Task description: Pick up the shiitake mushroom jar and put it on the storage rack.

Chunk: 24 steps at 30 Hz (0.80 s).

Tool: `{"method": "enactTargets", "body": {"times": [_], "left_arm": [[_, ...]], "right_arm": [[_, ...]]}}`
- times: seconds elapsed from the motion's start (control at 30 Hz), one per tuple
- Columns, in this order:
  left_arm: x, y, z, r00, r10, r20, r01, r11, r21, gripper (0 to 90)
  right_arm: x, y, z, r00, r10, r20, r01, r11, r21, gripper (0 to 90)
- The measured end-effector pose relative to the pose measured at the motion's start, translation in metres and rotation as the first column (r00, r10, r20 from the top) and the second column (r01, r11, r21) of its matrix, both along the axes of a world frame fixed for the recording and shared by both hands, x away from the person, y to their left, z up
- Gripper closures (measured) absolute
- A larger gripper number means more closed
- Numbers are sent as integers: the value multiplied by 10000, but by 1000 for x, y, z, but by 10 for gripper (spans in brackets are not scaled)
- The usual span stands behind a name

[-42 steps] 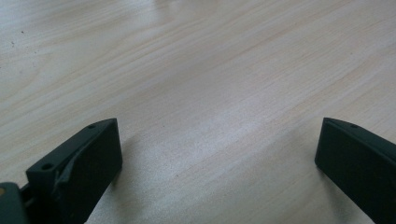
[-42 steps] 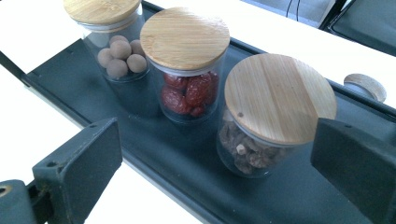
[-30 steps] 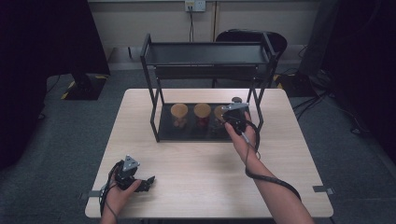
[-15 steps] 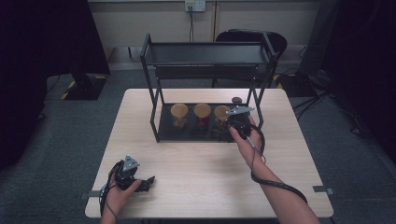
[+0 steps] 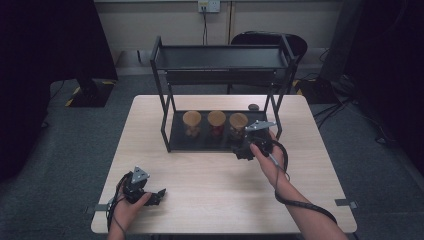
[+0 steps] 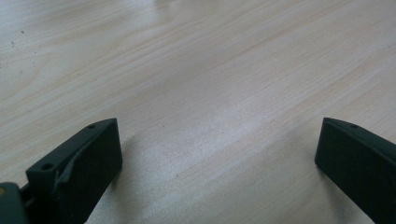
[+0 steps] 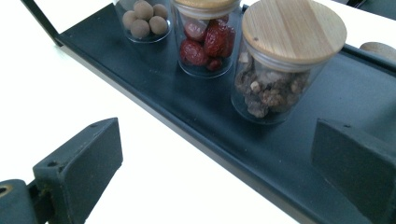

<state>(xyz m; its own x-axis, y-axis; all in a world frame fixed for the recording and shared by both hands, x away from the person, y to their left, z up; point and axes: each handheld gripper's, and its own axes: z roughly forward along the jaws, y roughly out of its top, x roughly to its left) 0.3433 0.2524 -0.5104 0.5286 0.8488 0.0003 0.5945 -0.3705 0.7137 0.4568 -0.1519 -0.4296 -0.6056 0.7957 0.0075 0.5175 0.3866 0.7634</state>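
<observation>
The right gripper (image 7: pixel 217 170), jaws wide and empty, faces the nearest jar (image 7: pixel 280 60) on the rack's lower shelf (image 7: pixel 187 112), nothing yet grasped, while the left gripper (image 5: pixel 150 196) rests open on the table (image 5: pixel 210 195).

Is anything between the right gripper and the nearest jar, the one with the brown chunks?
Nothing visible is. The right gripper is open at the shelf's front edge, and the jar of brown chunks stands just beyond it on bare black shelf, apart from the red-fruit jar.
</observation>
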Motion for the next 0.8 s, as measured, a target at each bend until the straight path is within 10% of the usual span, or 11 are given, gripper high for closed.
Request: {"method": "enactTargets", "body": {"times": [0.8], "left_arm": [[0,0,0,10000,-3,-1,3,10000,3,3]], "right_arm": [[-22,-23,-13,9998,205,-46,-204,9997,168,18]]}}
